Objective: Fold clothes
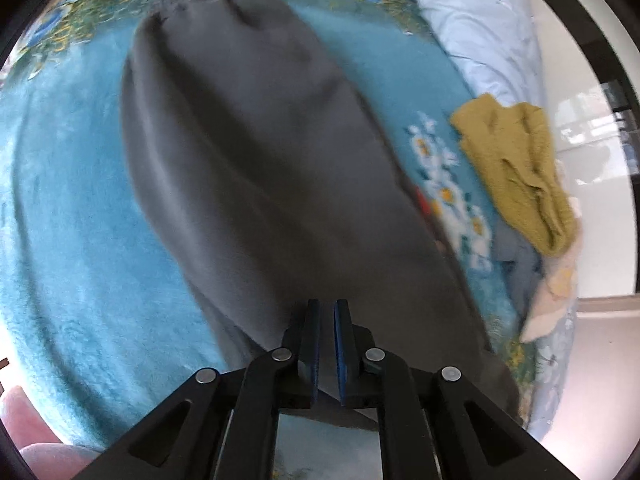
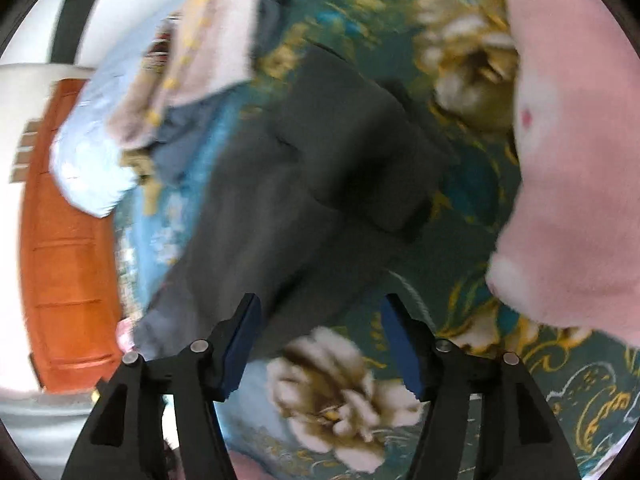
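A pair of dark grey trousers (image 1: 256, 152) lay lengthwise on a teal floral blanket (image 1: 72, 208) that covered the bed, with the elastic waistband at the far end and the legs running toward the near edge. The left gripper (image 1: 326, 344) had its blue-padded fingers drawn nearly together and pinched the near end of the trousers, the grey cloth passing between the pads and hanging below them. To the right of the trousers, at the blanket's right side, an olive-green garment (image 1: 520, 168) sat crumpled on top of a small heap of other clothes, with a pale blue quilt (image 1: 472, 20) farther off. In the right wrist view the trousers (image 2: 320, 184) appeared partly folded over themselves, though motion blur hid the details. The right gripper (image 2: 320, 344) hovered above the blanket (image 2: 460, 208) with its fingers spread wide and nothing between them, near the closest edge of the grey cloth. A pink fleece sleeve (image 2: 576, 152) filled the right side, and an orange wooden door (image 2: 68, 240) stood on the left.
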The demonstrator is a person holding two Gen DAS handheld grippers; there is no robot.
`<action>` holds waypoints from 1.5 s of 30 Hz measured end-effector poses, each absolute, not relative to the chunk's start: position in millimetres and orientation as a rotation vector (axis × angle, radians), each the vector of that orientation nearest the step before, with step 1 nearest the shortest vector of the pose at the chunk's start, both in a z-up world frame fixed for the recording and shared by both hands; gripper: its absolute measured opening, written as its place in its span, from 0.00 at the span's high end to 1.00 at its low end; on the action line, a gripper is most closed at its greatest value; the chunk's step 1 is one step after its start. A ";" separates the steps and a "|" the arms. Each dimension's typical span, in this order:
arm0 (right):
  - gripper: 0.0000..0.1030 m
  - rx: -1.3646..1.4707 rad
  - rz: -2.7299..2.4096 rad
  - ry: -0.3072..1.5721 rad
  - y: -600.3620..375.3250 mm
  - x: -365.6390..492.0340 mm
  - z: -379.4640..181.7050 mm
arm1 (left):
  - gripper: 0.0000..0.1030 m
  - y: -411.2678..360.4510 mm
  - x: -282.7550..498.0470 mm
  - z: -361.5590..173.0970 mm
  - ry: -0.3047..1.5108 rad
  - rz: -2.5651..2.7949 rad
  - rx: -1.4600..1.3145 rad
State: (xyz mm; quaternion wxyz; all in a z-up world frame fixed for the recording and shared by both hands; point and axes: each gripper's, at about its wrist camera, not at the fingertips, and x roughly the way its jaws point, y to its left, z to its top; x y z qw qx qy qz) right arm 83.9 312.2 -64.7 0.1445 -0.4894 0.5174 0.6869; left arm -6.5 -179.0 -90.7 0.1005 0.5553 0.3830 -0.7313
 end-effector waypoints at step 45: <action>0.61 -1.030 1.976 1.509 346.1 58.9 -65.6 | 0.79 -208.1 9.2 -77.3 1.436 -2.135 1.441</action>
